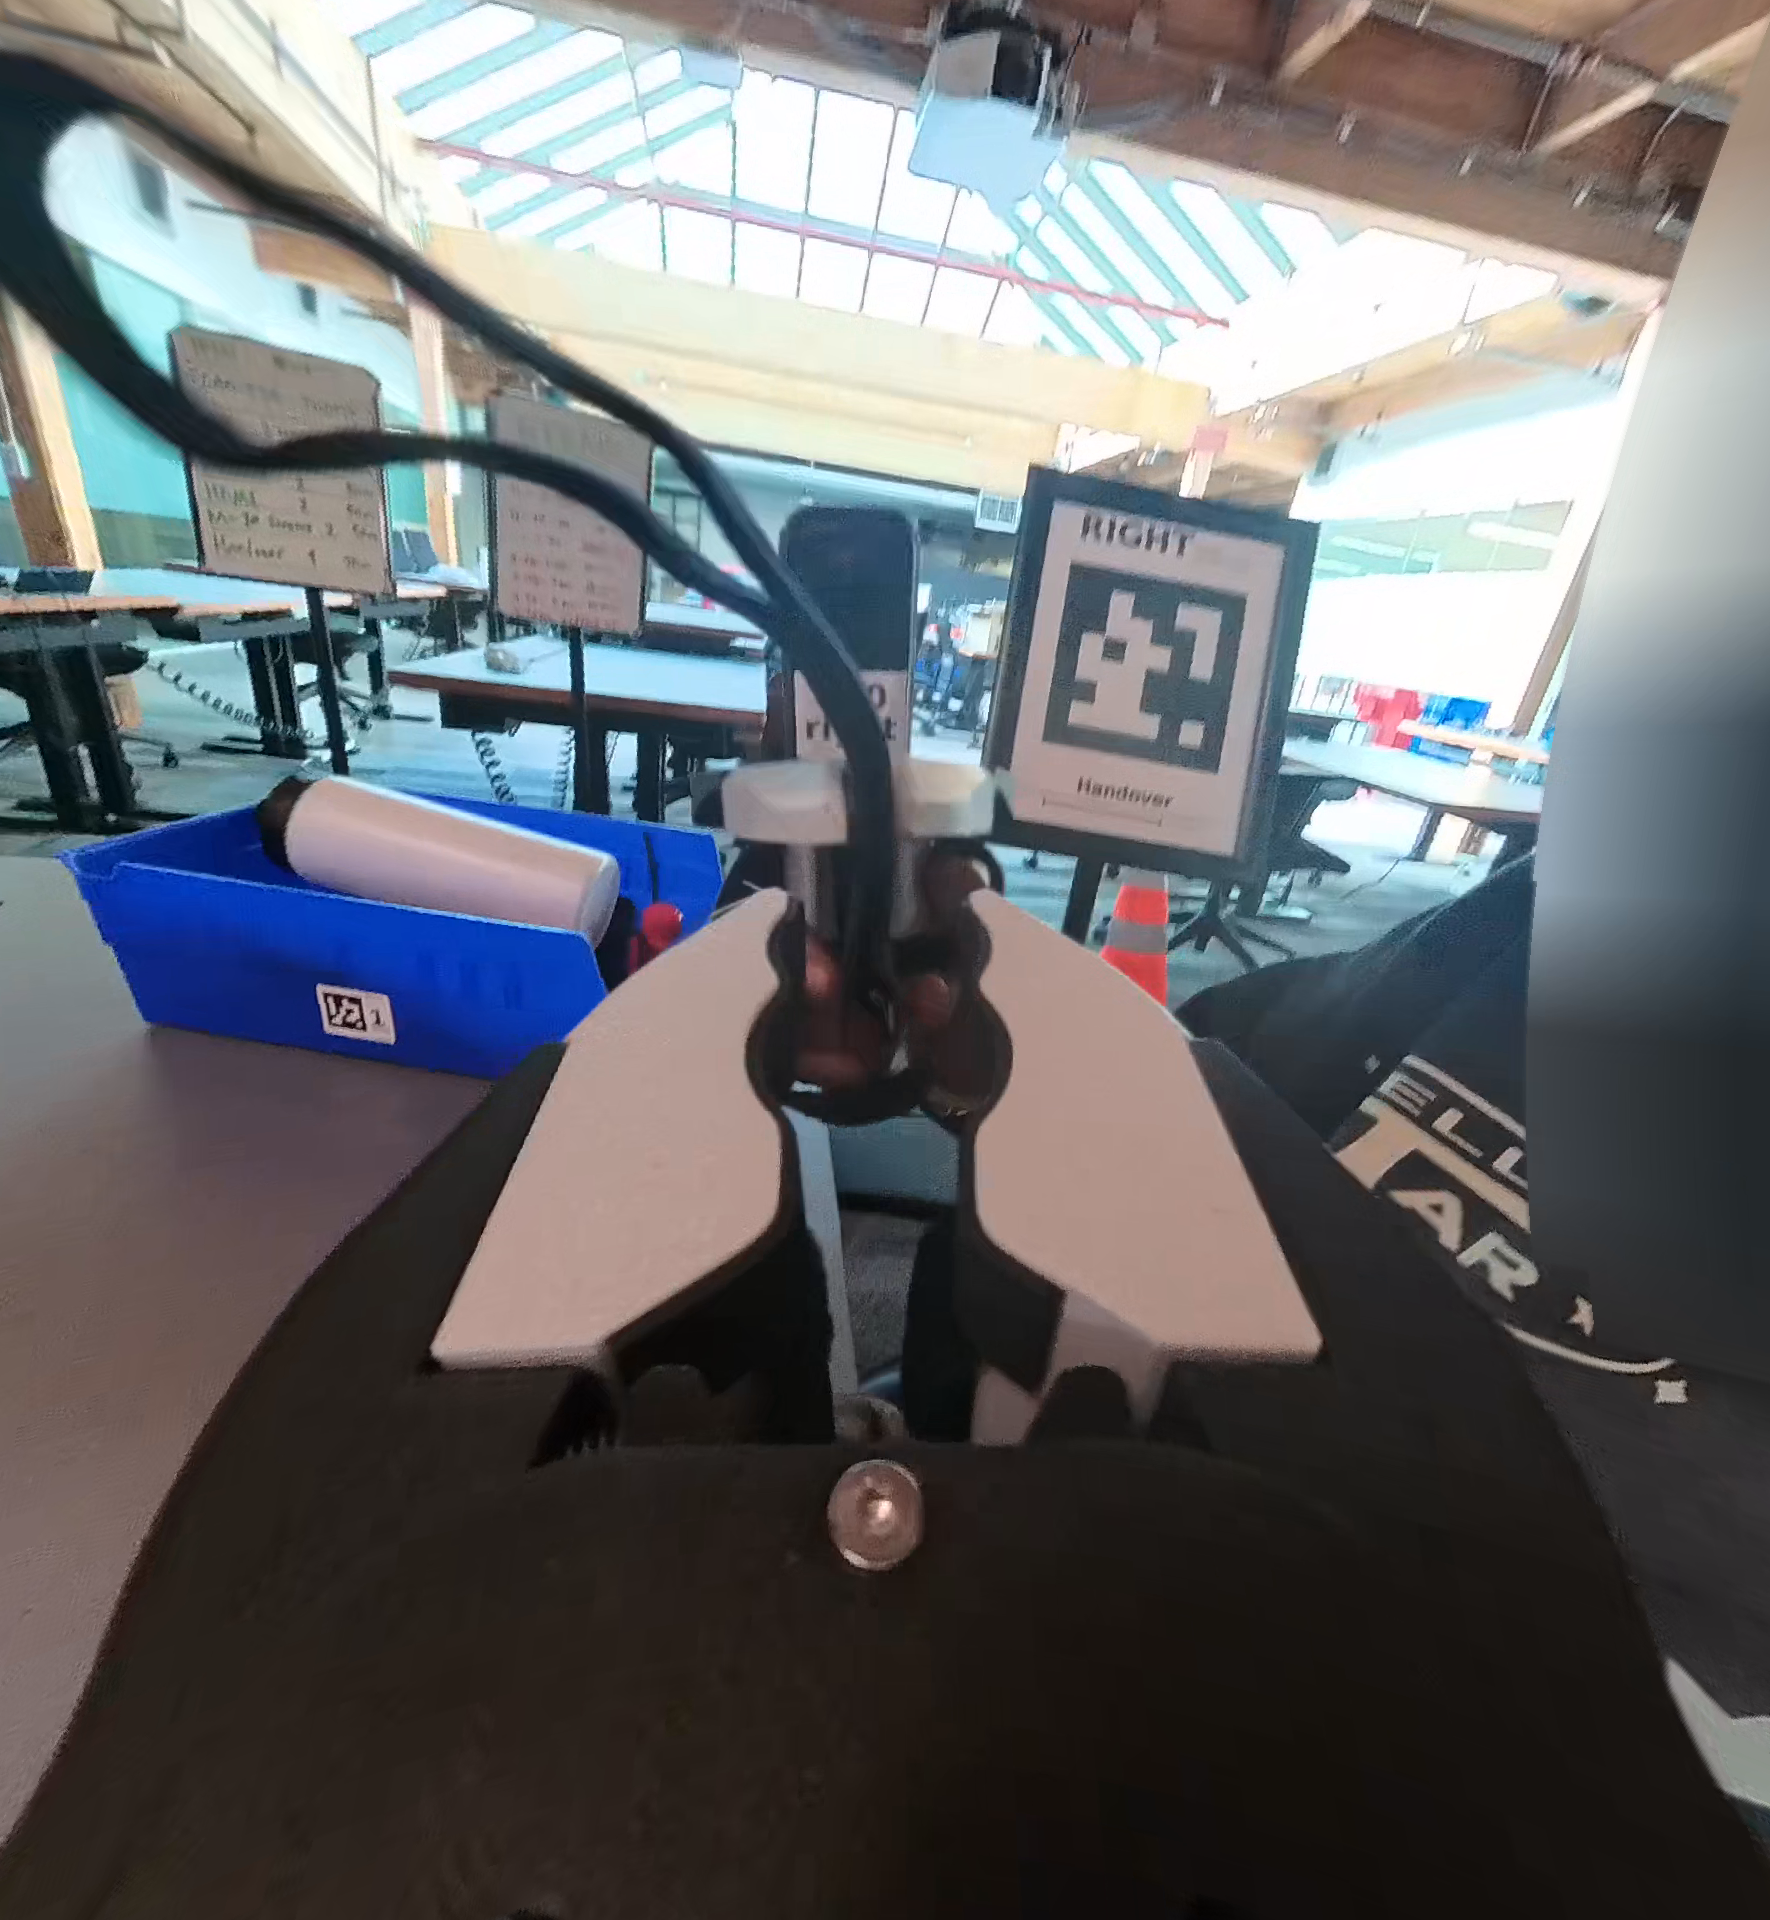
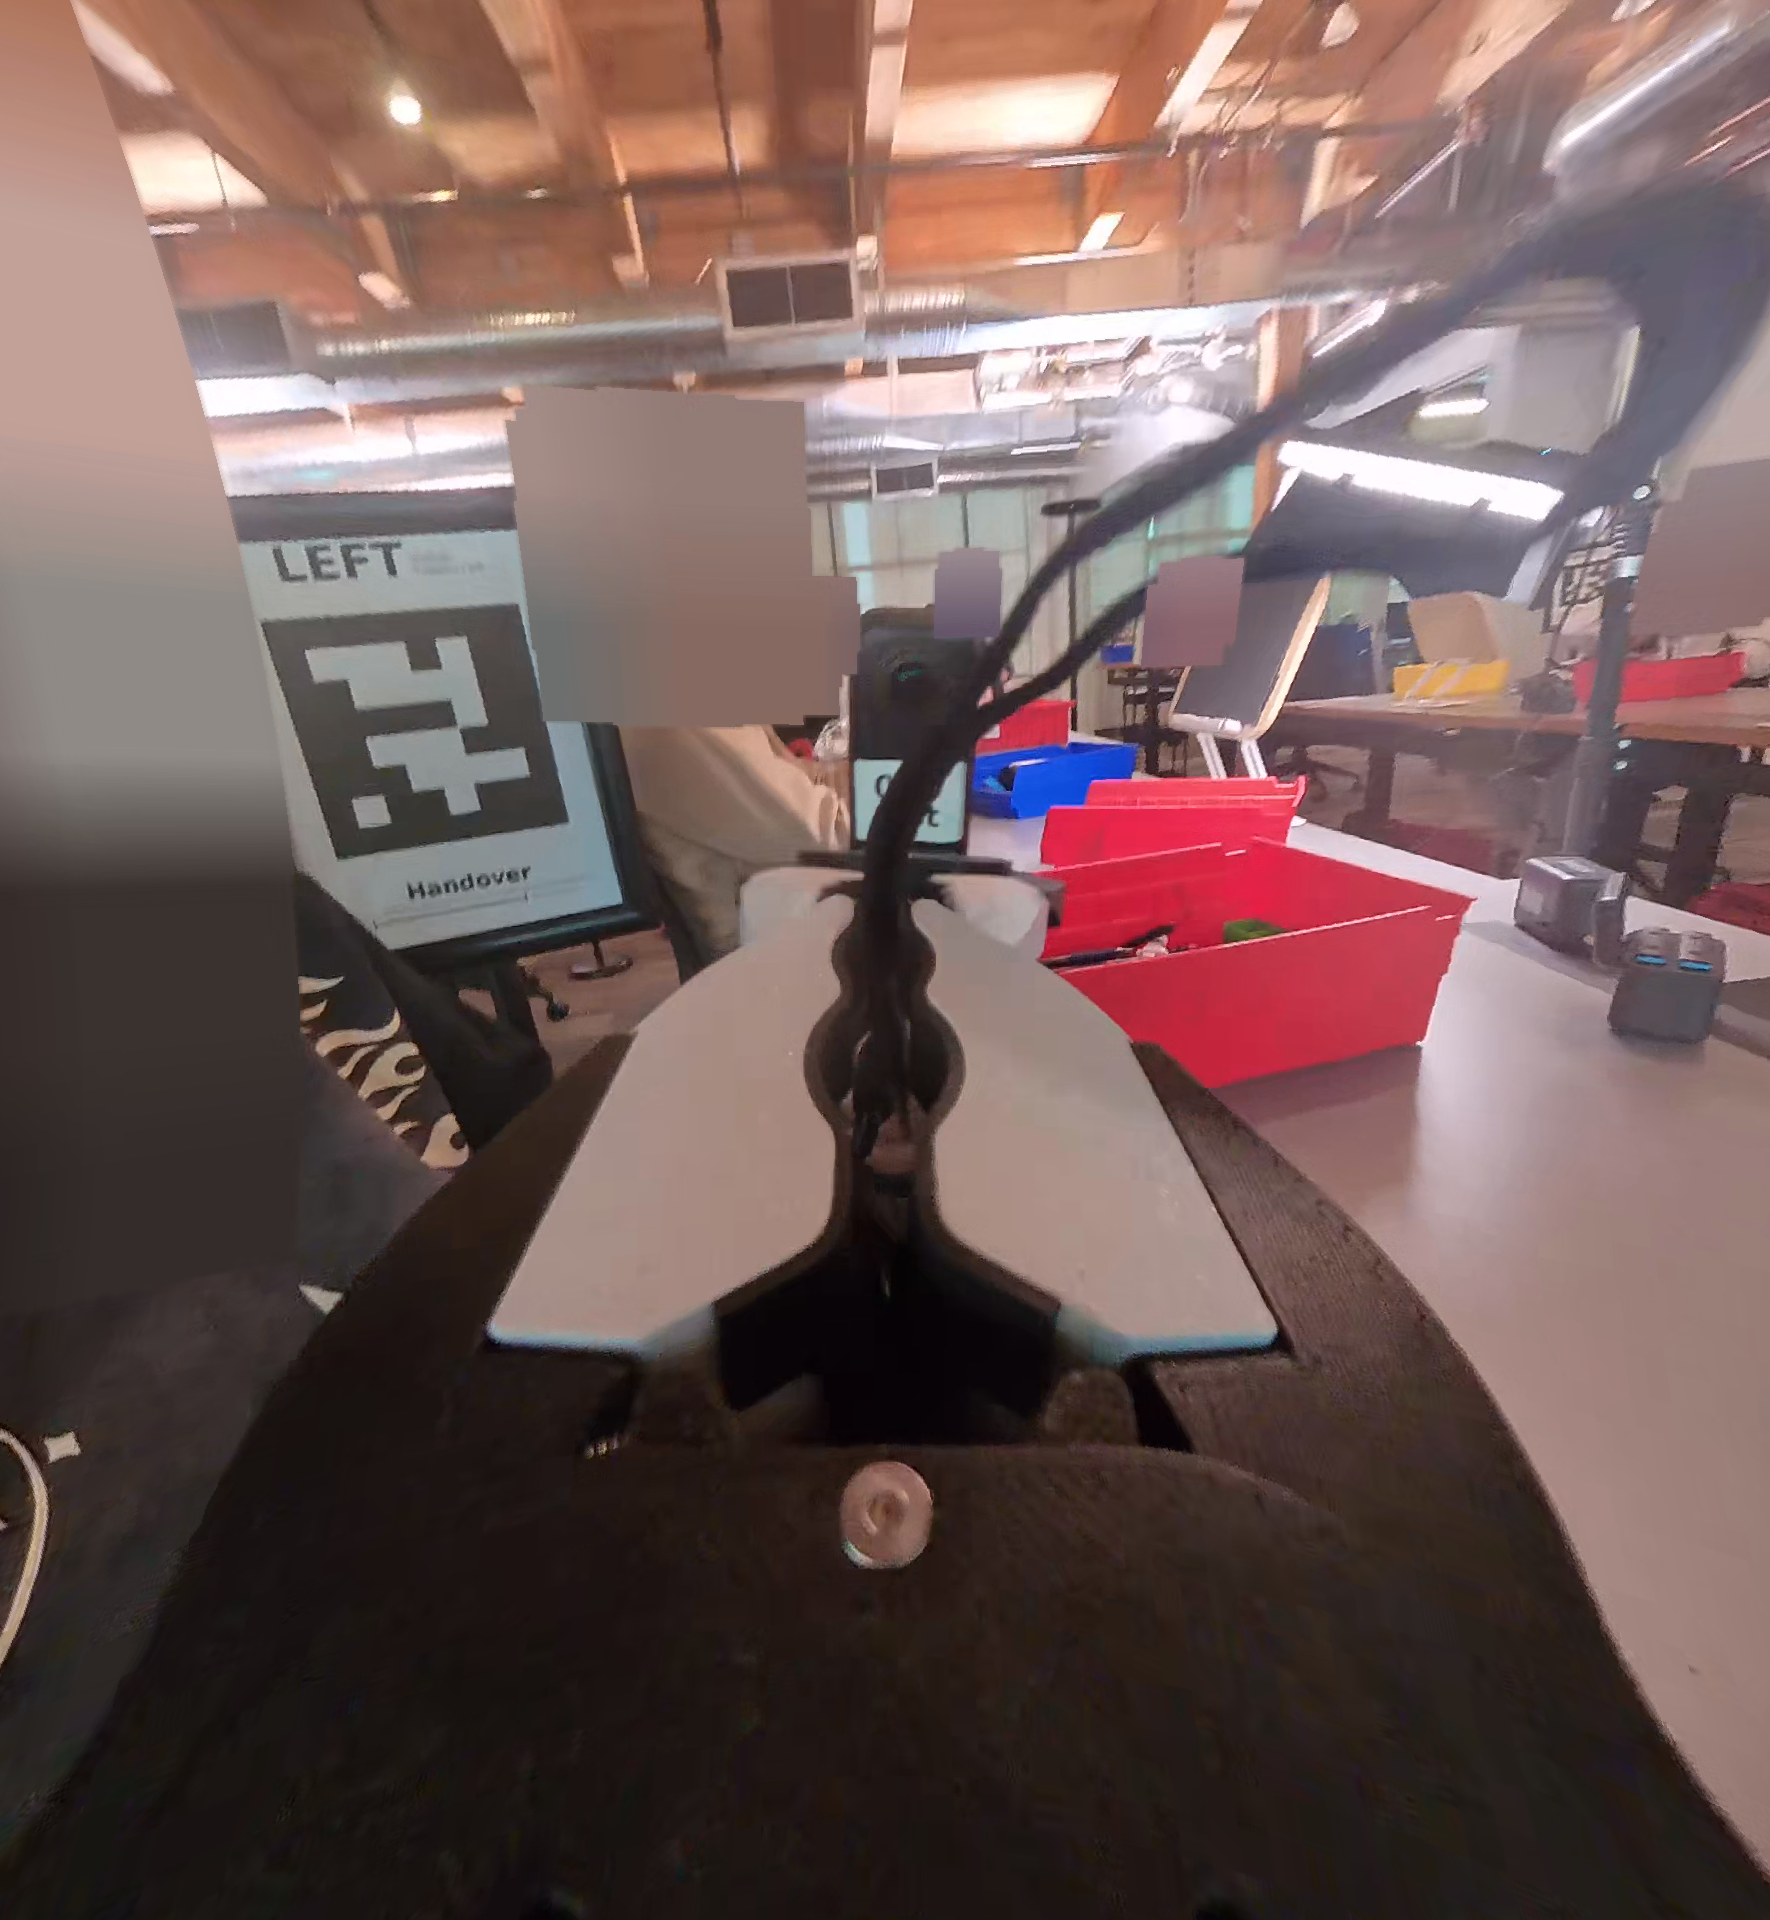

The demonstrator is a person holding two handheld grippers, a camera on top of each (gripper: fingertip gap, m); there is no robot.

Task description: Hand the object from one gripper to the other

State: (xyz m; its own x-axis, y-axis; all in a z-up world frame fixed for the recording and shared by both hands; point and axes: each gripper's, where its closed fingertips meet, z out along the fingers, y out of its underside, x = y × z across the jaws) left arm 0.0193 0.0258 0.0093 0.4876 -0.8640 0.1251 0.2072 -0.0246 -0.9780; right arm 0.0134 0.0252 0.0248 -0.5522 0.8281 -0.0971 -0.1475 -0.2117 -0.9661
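Left gripper: we see the left gripper [image 1: 879,906] with its fingers a little apart. The black cord [image 1: 865,753] runs down through the gap, but the fingers do not pinch it.
Right gripper: the right gripper [image 2: 886,914] has its fingers squeezed tight on the black cord [image 2: 896,821].
Where the cord is: it sits in the right gripper's tips, right where the two grippers meet nose to nose above the table edge. The rest of it swings up and away in a long loop.
How far along: we think the swap is in the middle. Both grippers are at the cord, but only one is gripping it. We cannot tell which way the cord is going.
What is left: one gripper must end up with the cord alone and pull clear.
Blue bin: the blue bin [image 1: 341,956] sits on the grey table [image 1: 133,1195]. A white bottle [image 1: 445,852] with a dark cap lies in it, and a red-handled tool [image 1: 661,923] stands at one end.
Red bin: the red bin [image 2: 1255,997] has something green [image 2: 1250,928] and some dark bits we cannot make out.
Farther back: more red bins [image 2: 1172,821] are stacked behind it, then a small blue bin [image 2: 1052,769].
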